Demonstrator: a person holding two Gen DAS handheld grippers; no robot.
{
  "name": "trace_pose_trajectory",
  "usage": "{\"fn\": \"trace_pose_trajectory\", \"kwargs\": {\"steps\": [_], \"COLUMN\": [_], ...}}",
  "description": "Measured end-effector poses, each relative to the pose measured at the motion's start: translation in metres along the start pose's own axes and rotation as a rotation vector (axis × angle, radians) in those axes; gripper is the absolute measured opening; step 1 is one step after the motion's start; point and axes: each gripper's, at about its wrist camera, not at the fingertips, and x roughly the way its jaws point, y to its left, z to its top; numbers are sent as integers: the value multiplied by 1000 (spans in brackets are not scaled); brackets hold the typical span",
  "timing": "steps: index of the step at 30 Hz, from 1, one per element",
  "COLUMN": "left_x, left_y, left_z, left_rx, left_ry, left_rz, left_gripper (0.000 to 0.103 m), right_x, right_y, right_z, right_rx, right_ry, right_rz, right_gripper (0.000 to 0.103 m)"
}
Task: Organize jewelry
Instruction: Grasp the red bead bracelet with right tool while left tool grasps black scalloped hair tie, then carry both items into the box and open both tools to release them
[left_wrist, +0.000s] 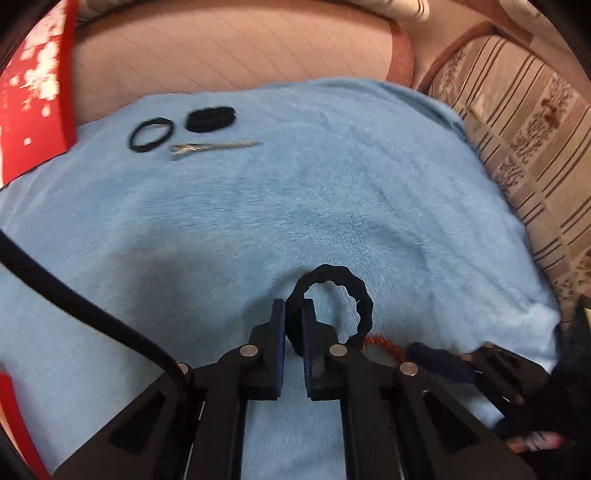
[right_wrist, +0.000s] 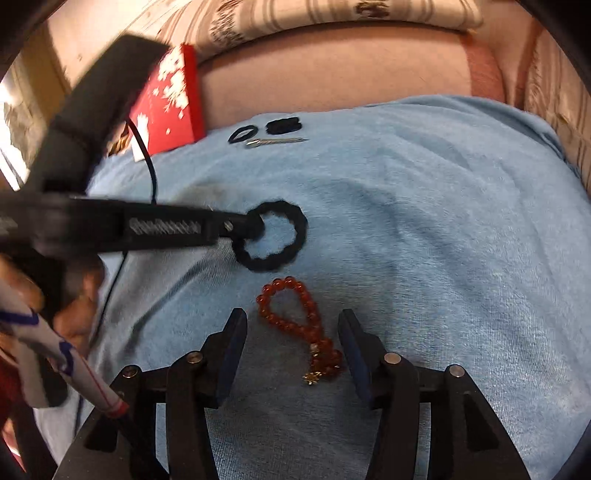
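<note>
Left tool (left_wrist: 293, 325) clamped tight on thick black fabric hair tie (left_wrist: 347, 295); right tool (right_wrist: 291, 339) approx half open, straddling red beaded bracelet (right_wrist: 295, 314) w/o contact, on light-blue fleece blanket (right_wrist: 443, 240).

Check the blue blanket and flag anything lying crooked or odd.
Nothing is damaged. The red bead bracelet lies twisted into a figure-eight between the open right tongs, apart from the tidy group at the far edge: thin hair tie, dark scrunchie, and silver clip.
</note>
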Motion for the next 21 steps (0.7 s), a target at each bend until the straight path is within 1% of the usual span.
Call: {"fn": "trace_pose_trajectory", "kwargs": {"steps": [1,2,4,7,10,13,14,16,17,21], "left_x": [-11,-28,-56,-102,-150,-195,-212,-232,-245,-278], "left_y": [2,5,11,24,43,63,73,87,99,140], "left_z": [-5,-11,-23,-45,-71,-100,-113,-130,-142,-180], "left_rx": [0,2,-1,-26,-63,-105,-120,-146,-168,-272], "left_ry": [-11,-26,-57,-100,-144,-183,-200,-221,-234,-267], "left_rz": [1,6,10,15,29,49,65,87,103,143], "left_gripper": [7,7,7,7,8,7,7,8,8,8], "right_x": [1,3,1,-7,-22,-36,-41,-52,-57,-85], "right_y": [2,4,6,12,20,35,41,54,60,100], "right_z": [0,0,-1,-2,-8,-14,-15,-18,-17,-11], "right_rx": [-11,-14,-7,35,89,114,119,135,132,63], "right_ry": [6,16,6,-20,-47,-50,-51,-50,-54,-76], "right_rz": [-2,2,-4,16,60,88,99,131,139,141], "right_gripper": [28,16,16,15,15,15,7,8,8,8]}}
